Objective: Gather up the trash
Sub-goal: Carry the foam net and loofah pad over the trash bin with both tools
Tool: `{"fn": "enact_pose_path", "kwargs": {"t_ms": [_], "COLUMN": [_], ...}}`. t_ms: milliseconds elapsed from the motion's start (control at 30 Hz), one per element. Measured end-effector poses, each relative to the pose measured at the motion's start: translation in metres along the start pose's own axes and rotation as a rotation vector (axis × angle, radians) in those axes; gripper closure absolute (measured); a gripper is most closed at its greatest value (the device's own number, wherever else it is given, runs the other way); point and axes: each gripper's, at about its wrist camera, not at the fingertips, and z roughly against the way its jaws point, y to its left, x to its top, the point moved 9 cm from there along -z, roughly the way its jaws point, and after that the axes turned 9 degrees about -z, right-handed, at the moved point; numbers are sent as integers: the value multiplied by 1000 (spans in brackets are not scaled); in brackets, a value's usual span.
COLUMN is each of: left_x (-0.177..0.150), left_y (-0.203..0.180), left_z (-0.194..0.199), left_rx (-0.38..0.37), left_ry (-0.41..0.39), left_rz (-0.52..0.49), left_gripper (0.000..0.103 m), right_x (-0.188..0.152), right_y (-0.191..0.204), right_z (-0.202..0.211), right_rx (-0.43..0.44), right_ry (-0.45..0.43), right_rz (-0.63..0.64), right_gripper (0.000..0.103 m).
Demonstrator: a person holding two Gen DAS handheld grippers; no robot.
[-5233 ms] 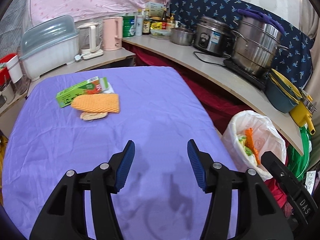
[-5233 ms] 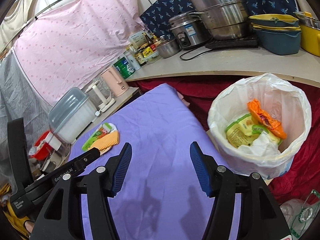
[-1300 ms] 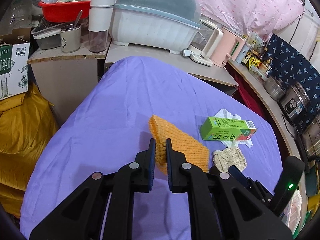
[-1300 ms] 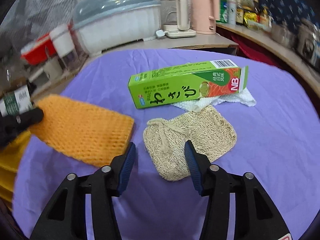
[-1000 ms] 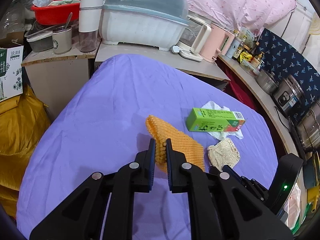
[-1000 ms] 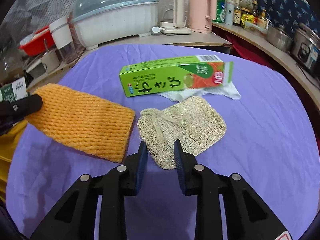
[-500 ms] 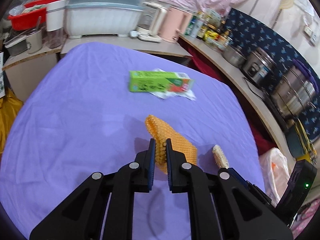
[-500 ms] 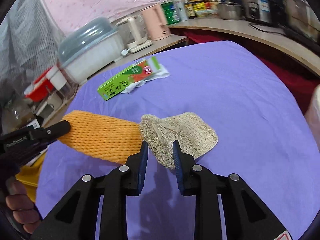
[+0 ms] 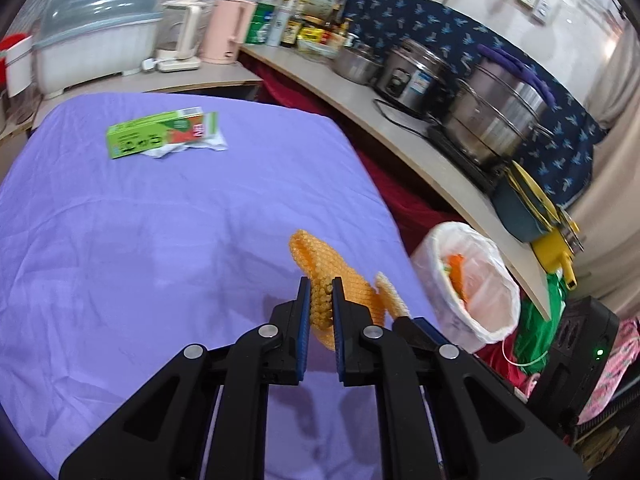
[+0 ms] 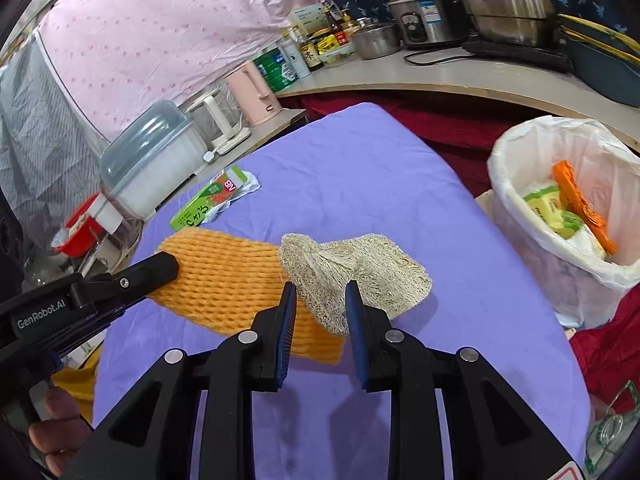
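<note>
My left gripper [image 9: 320,286] is shut on an orange foam net [image 9: 320,264], which hangs in the air over the purple table [image 9: 160,240]. The right wrist view shows the same orange net [image 10: 224,276] stretched out from the left gripper [image 10: 170,266]. My right gripper [image 10: 320,288] is shut on a beige loofah pad [image 10: 360,264], held above the table beside the net. The loofah pad [image 9: 390,294] peeks out behind the net in the left wrist view. A white-lined trash bin [image 10: 516,152] with wrappers inside stands off the table's right side, also seen as the bin [image 9: 496,320].
A green carton [image 9: 156,136] on a white tissue [image 9: 200,148] lies at the table's far left, the same carton [image 10: 208,200] in the right wrist view. Behind it stand a dish box [image 9: 92,52], kettles and bottles. Pots [image 9: 500,112] line the counter on the right.
Both grippers have lifted their loads off the table and swung right toward the bin, which has come into view. The green carton and tissue stayed behind and now lie farther away.
</note>
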Motion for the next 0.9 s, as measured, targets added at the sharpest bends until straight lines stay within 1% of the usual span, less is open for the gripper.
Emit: {"fn": "enact_pose_path", "kwargs": {"t_ms": [133, 233, 433, 533, 700, 900], "left_x": [3, 4, 12, 15, 20, 24], "left_y": [-29, -42, -57, -65, -83, -105], "left_z": [2, 3, -1, -4, -9, -21], "left_rx": [-7, 2, 30, 38, 40, 37], "left_ry": [-8, -12, -18, -18, -21, -15], "left_rz": [-53, -80, -112, -128, -155, -184], "left_gripper": [93, 93, 93, 93, 93, 93], "right_x": [4, 11, 37, 57, 81, 94], "right_y": [-12, -21, -50, -74, -119, -160], "right_z": [16, 30, 58, 70, 78, 71], "right_rx": [7, 12, -3, -28, -81, -122], "right_ry": [-30, -61, -137, -180, -223, -231], "right_rz": [-22, -36, -65, -84, -131, -180], "right_gripper": [79, 79, 79, 79, 79, 79]}}
